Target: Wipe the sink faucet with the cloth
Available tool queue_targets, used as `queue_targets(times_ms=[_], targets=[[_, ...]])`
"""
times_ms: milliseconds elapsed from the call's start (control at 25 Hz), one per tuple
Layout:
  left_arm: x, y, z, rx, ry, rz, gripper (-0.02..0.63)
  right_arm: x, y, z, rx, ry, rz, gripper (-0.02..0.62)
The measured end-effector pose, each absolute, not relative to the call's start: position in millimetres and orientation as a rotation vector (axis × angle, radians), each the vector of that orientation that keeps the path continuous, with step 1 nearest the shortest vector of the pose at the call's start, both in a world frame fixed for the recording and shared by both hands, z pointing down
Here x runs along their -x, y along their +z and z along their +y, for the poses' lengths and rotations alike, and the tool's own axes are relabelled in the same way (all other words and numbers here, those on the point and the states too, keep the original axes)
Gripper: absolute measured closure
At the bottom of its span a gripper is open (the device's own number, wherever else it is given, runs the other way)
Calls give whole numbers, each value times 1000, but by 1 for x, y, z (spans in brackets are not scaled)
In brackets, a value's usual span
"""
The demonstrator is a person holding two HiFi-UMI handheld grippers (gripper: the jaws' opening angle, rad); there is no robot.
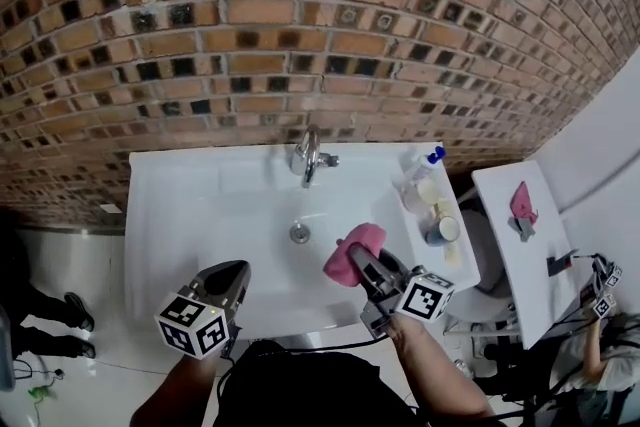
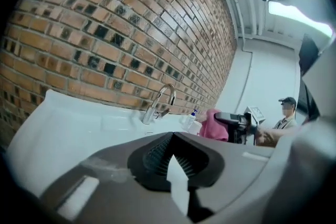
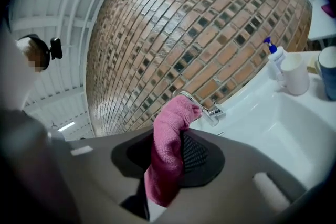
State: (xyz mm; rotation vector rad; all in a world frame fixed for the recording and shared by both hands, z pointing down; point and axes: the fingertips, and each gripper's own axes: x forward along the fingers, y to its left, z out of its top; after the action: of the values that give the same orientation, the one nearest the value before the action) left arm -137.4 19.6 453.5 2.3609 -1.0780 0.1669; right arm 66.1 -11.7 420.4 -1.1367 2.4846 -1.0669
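A chrome faucet (image 1: 308,155) stands at the back of the white sink (image 1: 200,205), below the brick wall. My right gripper (image 1: 358,263) is over the basin's front right, shut on a pink cloth (image 1: 350,250) that bunches above its jaws. In the right gripper view the cloth (image 3: 170,149) hangs between the jaws, with the faucet (image 3: 207,107) just beyond. My left gripper (image 1: 236,273) hovers at the sink's front left edge, shut and holding nothing. From the left gripper view the faucet (image 2: 160,102) is ahead and the cloth (image 2: 212,126) to its right.
A pump bottle (image 1: 425,163) and cups (image 1: 440,227) stand on the sink's right ledge. The drain (image 1: 299,233) lies mid-basin. A white side table (image 1: 500,205) with a pink item is at right. A person (image 2: 286,113) sits beyond it.
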Motion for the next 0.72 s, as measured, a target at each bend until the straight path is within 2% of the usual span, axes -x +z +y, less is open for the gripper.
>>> queue_targets(times_ms=[280,720], targets=[[112,442,56,-2320,92,-1153,600,-87,401,40,1119,-927,2672,480],[77,444,131,-2265,141,-1244,600,-126,402,125,1084,-837,2809,482]])
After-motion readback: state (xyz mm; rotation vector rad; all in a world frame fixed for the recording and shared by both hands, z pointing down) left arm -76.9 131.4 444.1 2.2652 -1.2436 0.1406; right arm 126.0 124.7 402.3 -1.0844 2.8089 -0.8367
